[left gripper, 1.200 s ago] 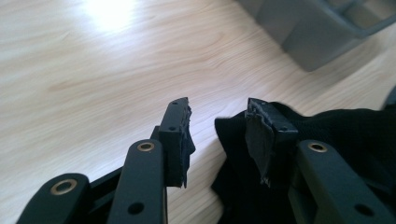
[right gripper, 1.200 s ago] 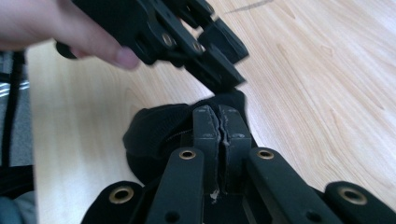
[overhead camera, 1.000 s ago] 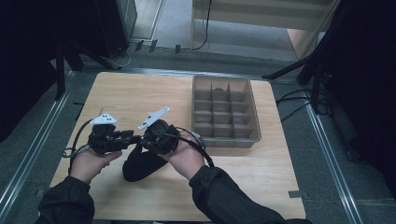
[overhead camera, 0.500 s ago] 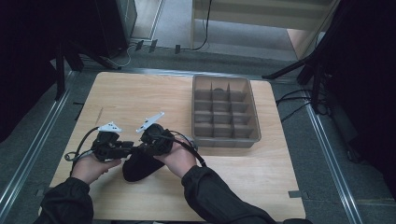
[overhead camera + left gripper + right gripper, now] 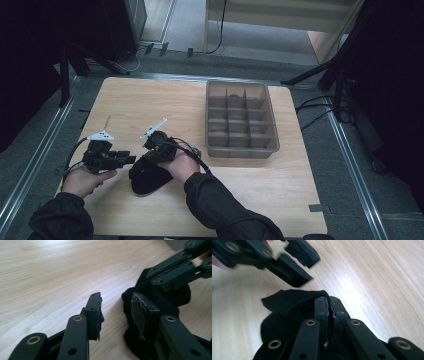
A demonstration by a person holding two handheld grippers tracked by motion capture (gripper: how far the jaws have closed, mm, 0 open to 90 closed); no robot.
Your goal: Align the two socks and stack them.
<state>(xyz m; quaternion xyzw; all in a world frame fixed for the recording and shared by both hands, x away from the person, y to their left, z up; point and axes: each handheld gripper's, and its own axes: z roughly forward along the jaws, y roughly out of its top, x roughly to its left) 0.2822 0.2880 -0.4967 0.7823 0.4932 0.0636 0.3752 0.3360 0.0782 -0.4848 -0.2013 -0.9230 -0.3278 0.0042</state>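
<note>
The black cloth (image 5: 287, 302) is pinched by the closed right gripper (image 5: 329, 305); its free edge lies just beside the left gripper (image 5: 116, 312), whose fingers are held open.

- My right gripper (image 5: 329, 305) has its two black jaws pressed together, with only a thin seam between the pads.
- A black cloth (image 5: 287, 303) is bunched around those jaws; one edge seems caught between the pads, though I can't be sure.
- The cloth lies on the pale wooden table (image 5: 382, 282).
- My left gripper (image 5: 297, 265) hangs at the top left, blurred, just above the cloth, its jaws parted.
</note>
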